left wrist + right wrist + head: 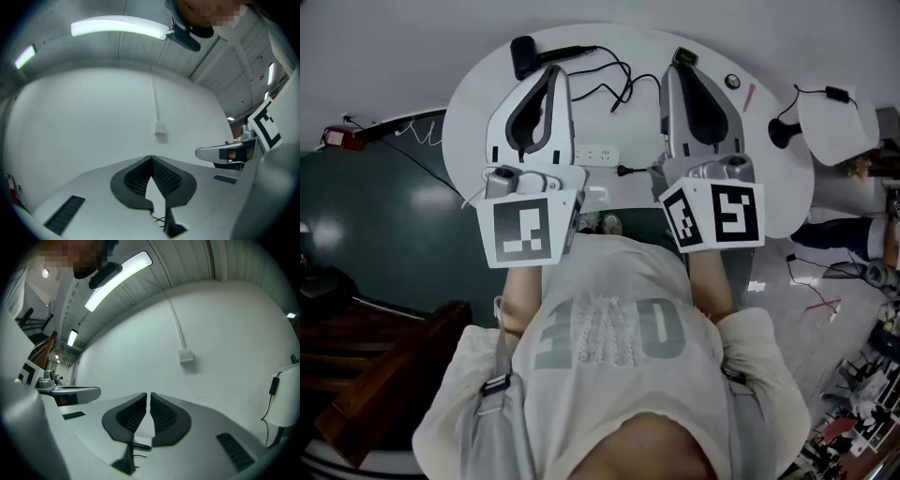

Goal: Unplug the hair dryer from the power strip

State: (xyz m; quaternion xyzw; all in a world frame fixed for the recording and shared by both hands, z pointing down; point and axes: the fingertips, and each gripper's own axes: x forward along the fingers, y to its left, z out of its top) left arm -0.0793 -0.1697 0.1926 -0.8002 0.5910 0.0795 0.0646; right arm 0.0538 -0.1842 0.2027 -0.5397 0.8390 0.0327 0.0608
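Jaws of the left gripper are clenched tip to tip, and nothing is gripped between them. On the right gripper the jaws are all but closed, with only a thin slit left between the pads, and they too are empty. Both grippers are held about level in front of the person, well above the table, and a bare wall is faced in both gripper views.

On the table, the hair dryer is seen lying at the far left edge. Its cord is looped across the top towards the middle. The power strip is lying between the two grippers in the head view, and the plug is found just beside the strip's right end, on the tabletop. It seems to be out of the sockets, though its pins cannot be made out.

From this layout, the unplugging itself is judged to be done, and the closing step is taken to be in hand, with both grippers empty and clear of the table. Little is called for next. The plug may be checked as truly free of the strip, and the grippers may be brought to rest without the cord being caught.
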